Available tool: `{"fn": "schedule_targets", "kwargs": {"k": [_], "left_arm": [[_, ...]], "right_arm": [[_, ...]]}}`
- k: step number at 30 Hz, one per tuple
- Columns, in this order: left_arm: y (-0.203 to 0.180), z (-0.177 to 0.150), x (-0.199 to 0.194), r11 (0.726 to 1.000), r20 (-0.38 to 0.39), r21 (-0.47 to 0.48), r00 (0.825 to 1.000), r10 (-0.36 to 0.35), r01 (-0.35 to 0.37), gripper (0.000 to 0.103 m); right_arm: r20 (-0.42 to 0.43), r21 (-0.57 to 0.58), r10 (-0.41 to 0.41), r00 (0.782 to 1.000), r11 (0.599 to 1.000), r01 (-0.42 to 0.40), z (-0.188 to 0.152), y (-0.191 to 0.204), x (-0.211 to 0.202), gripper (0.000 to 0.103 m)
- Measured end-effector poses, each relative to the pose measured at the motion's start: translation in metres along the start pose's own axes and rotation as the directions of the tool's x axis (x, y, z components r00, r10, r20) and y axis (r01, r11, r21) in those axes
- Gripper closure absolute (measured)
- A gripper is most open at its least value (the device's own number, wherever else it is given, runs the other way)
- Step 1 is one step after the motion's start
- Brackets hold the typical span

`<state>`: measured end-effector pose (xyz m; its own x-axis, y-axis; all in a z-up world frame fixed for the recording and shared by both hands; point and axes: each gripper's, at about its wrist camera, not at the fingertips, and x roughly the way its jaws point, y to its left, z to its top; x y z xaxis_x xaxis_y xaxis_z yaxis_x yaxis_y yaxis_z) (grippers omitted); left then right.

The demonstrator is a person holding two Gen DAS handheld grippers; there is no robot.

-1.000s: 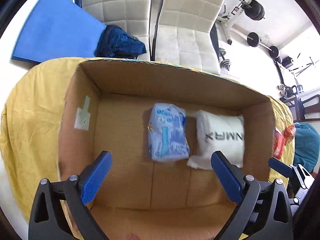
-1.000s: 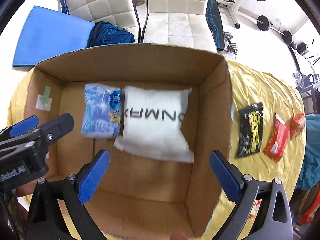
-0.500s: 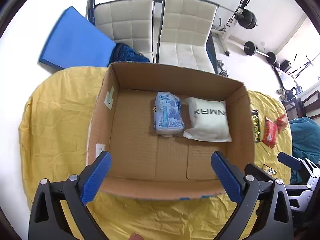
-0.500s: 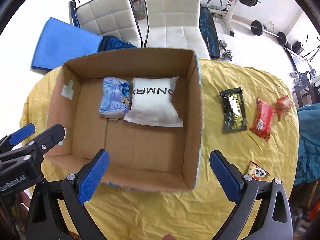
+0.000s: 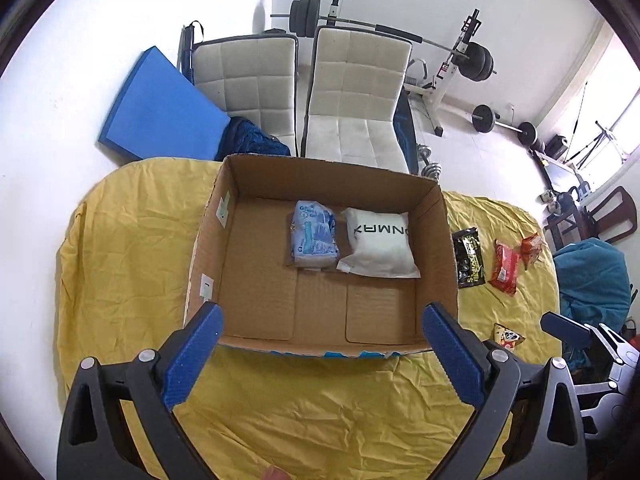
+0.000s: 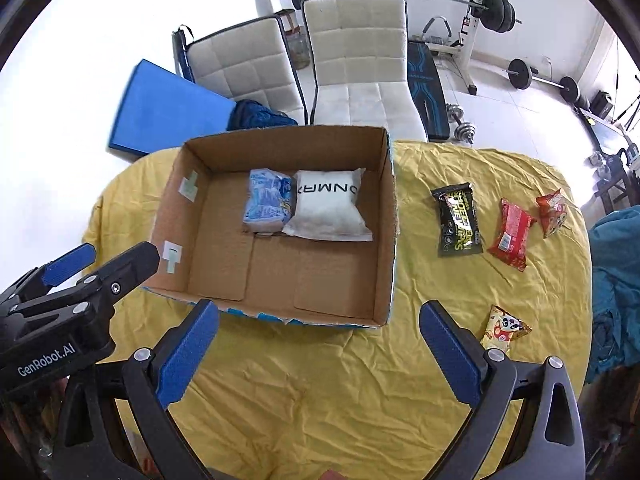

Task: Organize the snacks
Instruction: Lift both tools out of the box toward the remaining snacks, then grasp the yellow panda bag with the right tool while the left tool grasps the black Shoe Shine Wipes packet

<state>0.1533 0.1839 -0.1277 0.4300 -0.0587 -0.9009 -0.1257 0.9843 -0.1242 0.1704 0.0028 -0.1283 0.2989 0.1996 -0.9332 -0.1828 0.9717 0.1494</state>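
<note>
An open cardboard box [image 5: 320, 348] [image 6: 384, 240] stands on the yellow cloth. Inside at the back lie a blue packet [image 5: 313, 233] [image 6: 267, 200] and a white pouch [image 5: 378, 244] [image 6: 328, 208], side by side. To the box's right lie a black packet [image 6: 457, 220] [image 5: 470, 258], a red packet [image 6: 511, 234] [image 5: 505, 266], an orange-red packet [image 6: 552, 212] and a small yellow panda packet [image 6: 504, 328] [image 5: 507, 336]. My left gripper [image 5: 320, 354] hangs open and empty high over the box's near wall. My right gripper [image 6: 320, 350] is open and empty too, above the cloth in front of the box.
Two white padded chairs [image 5: 352, 96] stand behind the table, with a blue mat [image 5: 160, 108] and dark blue cloth [image 5: 252, 140] at the left. Weights and a bench rack [image 6: 480, 0] fill the back right. A teal cushion [image 6: 616, 280] sits at the right edge.
Both grippers have pulled up and back from inside the box, so the whole box and the loose snacks on the cloth have come into view. Both stayed open.
</note>
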Motion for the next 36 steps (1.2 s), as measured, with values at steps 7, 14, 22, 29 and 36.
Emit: {"fn": "schedule_targets", "kwargs": {"k": [7,14,22,29,36], "left_arm": [[-0.017,-0.001,-0.013,1.000,0.028,-0.010,1.000,-0.003,0.004,0.001],[-0.065,-0.014,0.018,1.000,-0.025,0.028,1.000,-0.004,0.004,0.001],[-0.124,-0.027,0.096,0.998,-0.151,0.067,0.988,0.027,-0.017,0.001],[-0.157,-0.021,0.132,0.994,-0.194,0.104,0.979,0.064,-0.044,0.001],[-0.195,-0.008,0.143,0.990,-0.206,0.136,0.976,0.069,-0.042,0.001]], "right_arm": [[-0.007,0.052,0.022,1.000,0.998,-0.022,-0.006,-0.031,-0.008,0.001],[-0.100,0.205,-0.099,0.990,0.972,0.118,-0.027,-0.132,0.024,0.001],[-0.316,0.394,-0.142,0.938,0.880,0.266,-0.066,-0.270,0.113,0.001],[-0.419,0.475,-0.012,0.908,0.850,0.230,-0.083,-0.309,0.186,0.026],[-0.455,0.431,0.006,0.890,0.876,0.214,-0.086,-0.314,0.207,0.048]]}}
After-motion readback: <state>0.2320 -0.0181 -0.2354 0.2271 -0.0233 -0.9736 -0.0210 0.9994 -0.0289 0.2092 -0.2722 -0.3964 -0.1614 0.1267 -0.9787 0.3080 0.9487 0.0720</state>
